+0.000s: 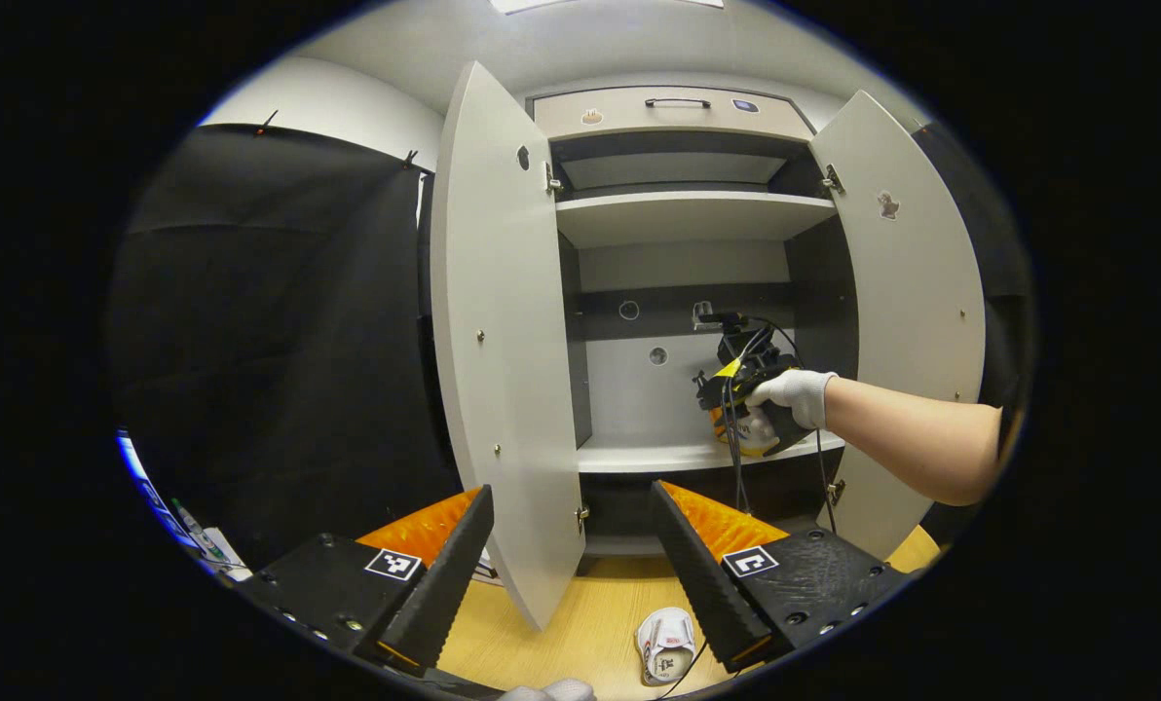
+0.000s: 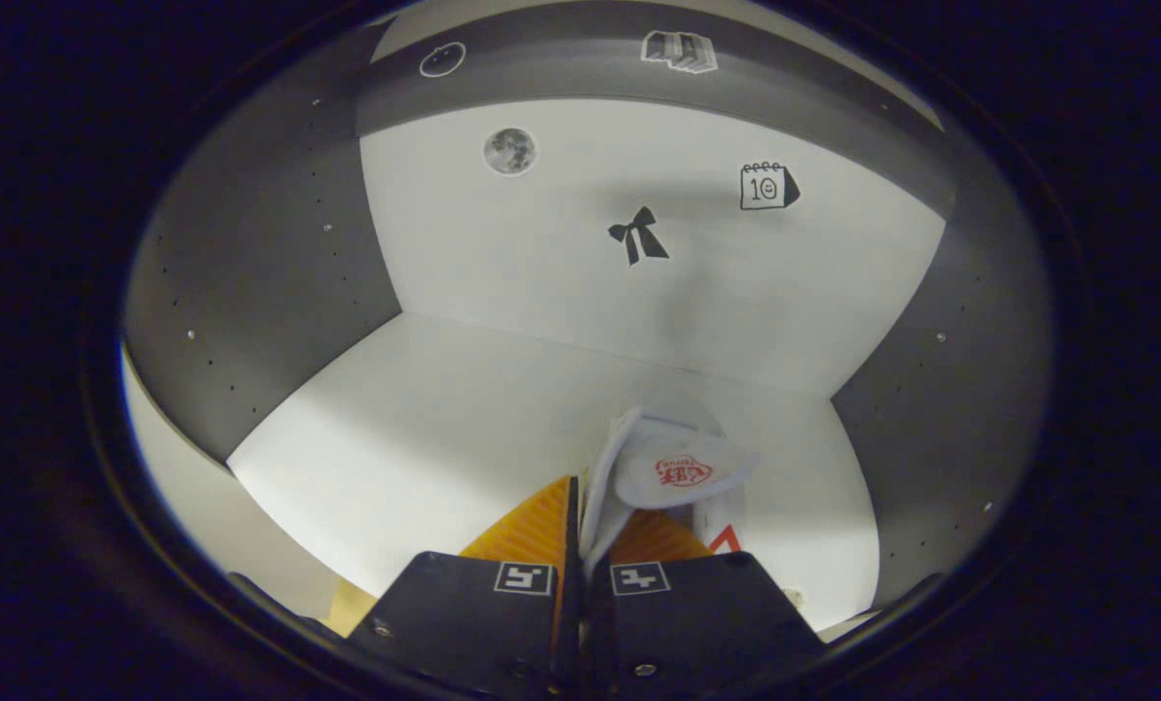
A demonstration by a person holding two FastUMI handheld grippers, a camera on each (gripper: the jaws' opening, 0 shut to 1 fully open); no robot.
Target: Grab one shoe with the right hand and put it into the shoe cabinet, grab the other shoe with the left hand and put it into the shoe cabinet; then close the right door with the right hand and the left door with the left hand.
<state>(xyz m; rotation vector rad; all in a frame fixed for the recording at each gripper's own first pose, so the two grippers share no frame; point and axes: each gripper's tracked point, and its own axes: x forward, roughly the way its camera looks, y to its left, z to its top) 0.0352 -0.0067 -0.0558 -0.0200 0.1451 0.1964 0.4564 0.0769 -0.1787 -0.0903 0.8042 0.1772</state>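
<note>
With the shoe cabinet (image 1: pixel 683 219) standing open, I have my right gripper (image 2: pixel 580 531) pinching the first shoe (image 2: pixel 663 472) over its lower shelf (image 2: pixel 425 419), while my left gripper (image 1: pixel 571 565) hangs released with the other shoe (image 1: pixel 666 645) on the floor just below it.

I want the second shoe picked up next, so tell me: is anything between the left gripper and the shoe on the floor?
Nothing visible blocks it. The left gripper is open, and the white shoe lies on the wooden floor just below its fingers, right of the open left door's lower corner.
</note>
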